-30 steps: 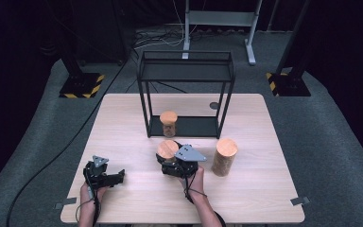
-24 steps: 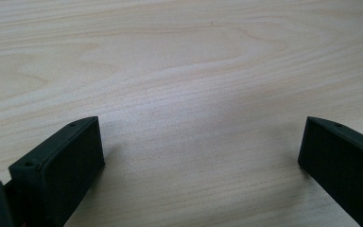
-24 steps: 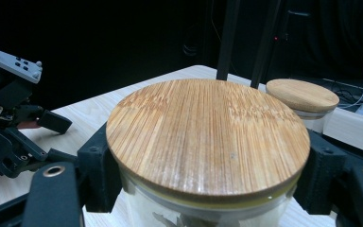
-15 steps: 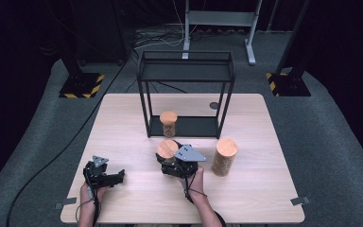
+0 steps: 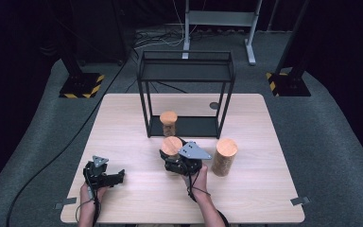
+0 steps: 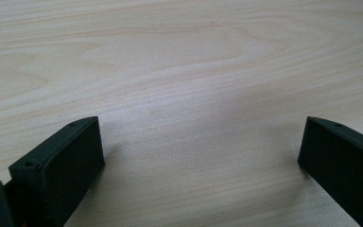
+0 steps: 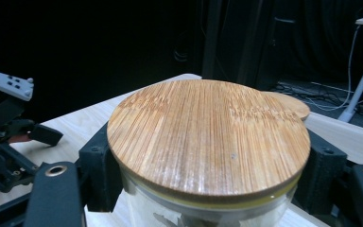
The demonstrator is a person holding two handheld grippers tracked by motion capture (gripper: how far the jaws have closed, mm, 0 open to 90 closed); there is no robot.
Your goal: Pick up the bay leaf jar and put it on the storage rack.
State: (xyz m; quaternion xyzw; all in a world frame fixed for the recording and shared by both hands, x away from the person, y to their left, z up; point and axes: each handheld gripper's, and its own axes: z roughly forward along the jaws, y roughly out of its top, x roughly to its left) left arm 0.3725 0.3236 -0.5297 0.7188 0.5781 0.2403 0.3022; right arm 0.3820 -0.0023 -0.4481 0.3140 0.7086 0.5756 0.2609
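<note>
Three lidded jars: right gripper (image 5: 172, 158) clamped on one jar (image 5: 171, 145) just below its bamboo lid (image 7: 208, 137), mid table (image 5: 123, 113) toward near edge. Left gripper (image 5: 116, 177) wide open, nothing between jaws, near-left corner.

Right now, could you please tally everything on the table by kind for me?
Jars with bamboo lids: 3 (one clamped in the right gripper, one on the rack's bottom shelf, one standing free)
Black wire rack: 1
Grippers: 2, counting the open left gripper
Total: 6
</note>
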